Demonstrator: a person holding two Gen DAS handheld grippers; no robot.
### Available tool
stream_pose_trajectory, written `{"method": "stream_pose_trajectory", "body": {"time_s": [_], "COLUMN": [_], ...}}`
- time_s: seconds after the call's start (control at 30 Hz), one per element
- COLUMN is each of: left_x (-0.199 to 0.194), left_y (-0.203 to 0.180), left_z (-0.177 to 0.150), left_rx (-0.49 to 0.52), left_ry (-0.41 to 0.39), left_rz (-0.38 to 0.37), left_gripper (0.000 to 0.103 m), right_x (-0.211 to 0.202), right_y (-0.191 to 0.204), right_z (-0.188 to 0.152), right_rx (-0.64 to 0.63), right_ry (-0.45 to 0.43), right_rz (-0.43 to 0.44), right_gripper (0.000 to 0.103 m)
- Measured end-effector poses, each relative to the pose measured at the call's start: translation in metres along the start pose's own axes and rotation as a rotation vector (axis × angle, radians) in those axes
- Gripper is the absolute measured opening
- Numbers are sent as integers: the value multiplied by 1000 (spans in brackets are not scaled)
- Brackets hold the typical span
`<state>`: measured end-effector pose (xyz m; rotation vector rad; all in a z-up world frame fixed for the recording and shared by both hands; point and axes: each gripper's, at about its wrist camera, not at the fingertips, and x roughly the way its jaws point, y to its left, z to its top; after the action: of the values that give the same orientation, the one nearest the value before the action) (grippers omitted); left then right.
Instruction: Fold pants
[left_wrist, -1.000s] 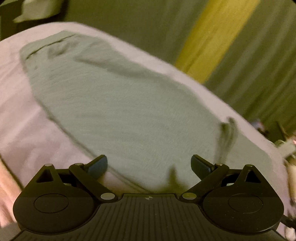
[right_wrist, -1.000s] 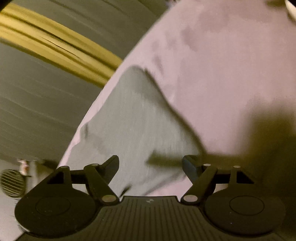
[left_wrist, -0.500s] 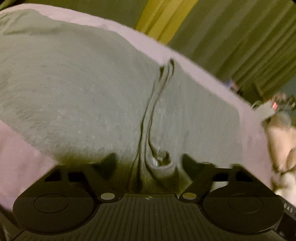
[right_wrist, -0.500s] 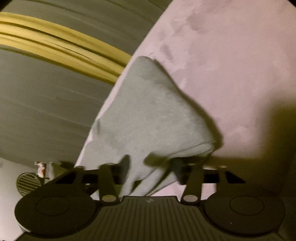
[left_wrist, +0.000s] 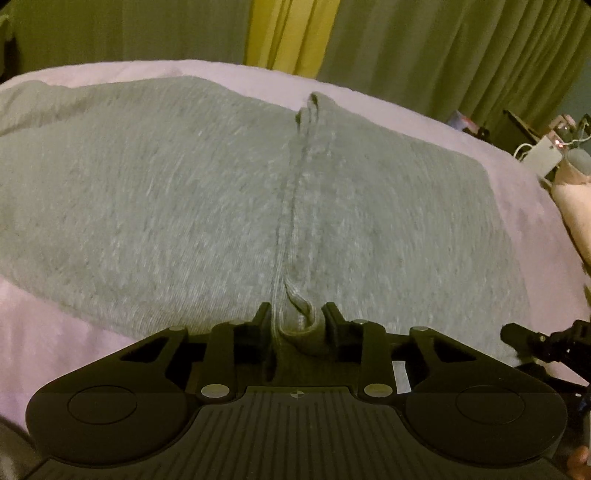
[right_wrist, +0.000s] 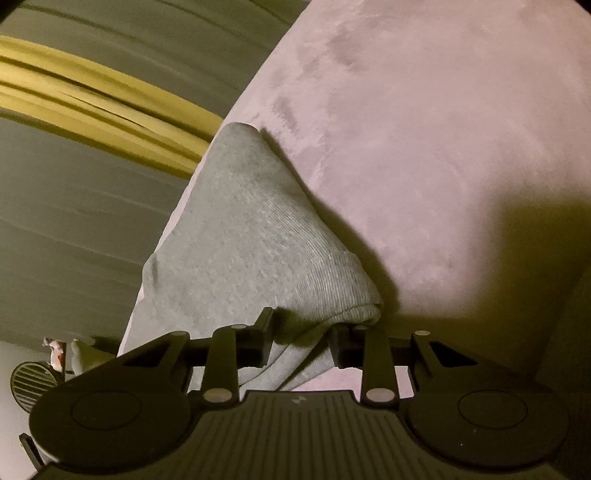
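Grey knit pants (left_wrist: 184, 203) lie spread across a pink sheet (left_wrist: 369, 96). A raised ridge of fabric runs down their middle toward my left gripper (left_wrist: 297, 325), whose jaws are closing, with the pads pinching the near end of that ridge. In the right wrist view a corner of the pants (right_wrist: 251, 236) is bunched up off the sheet (right_wrist: 424, 147). My right gripper (right_wrist: 303, 336) is closing too, with a fold of that corner pressed between its pads.
Green curtains with a yellow strip (left_wrist: 291, 33) hang behind the bed. A white box with cables (left_wrist: 543, 158) and a pale, soft shape (left_wrist: 569, 206) lie at the right. A round vented object (right_wrist: 29, 384) sits on the floor at the lower left.
The left gripper swung in over the pants and closed on the middle ridge. The right gripper's jaws closed on the pants corner, which now bunches up.
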<state>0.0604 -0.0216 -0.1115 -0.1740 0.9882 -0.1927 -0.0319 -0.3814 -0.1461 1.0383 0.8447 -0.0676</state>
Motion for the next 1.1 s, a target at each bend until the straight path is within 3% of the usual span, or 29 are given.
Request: {"method": "stream_pose_trajectory", "body": {"time_s": [0.27,0.47,0.53,0.67,0.73,0.77,0.8,0.83,0.87,0.9,0.97,1.03,1.1], "left_x": [-1,-2,-6,-17,-6,0,-1,-5,-9,-14,-25,-34,-37], "left_y": [-1,-2,-3,-7,-6,-3,-1,1,2,4,10,15,16], "left_z": [1,3,4,-1,-5,-5,-5,-4,-1,3,14,28,43], "left_rx": [15,15,23,111,142,139,136,140,143,139,141,145,144], "left_ry": [0,-7,-26,-95,-48,-20,-24,-38,-51,-70,-118,-161,-193], "left_rz": [4,5,4,22,52,57,55,60,69,87,93,107,110], "left_gripper": [30,27,25,25,27,31,34,42,50,50,50,57,65], "right_x": [-3,4,-3,-24,-15,-4,3,0,-5,-11,-19,-25,-30], "right_y": [17,16,19,27,27,25,23,25,30,36,42,46,52], "right_z": [-5,0,0,-4,-6,-8,-8,-8,-6,-4,0,3,3], "right_rx": [-144,-147,-166,-217,-246,-256,-253,-248,-265,-298,-340,-363,-427], "right_ry": [-34,-15,-47,-125,-86,-25,24,30,32,33,51,57,36], "right_rz": [-41,-54,-35,25,-98,-174,-197,-192,-188,-179,-180,-183,-237], "right_gripper": [26,26,16,15,15,18,21,25,36,44,45,46,69]}}
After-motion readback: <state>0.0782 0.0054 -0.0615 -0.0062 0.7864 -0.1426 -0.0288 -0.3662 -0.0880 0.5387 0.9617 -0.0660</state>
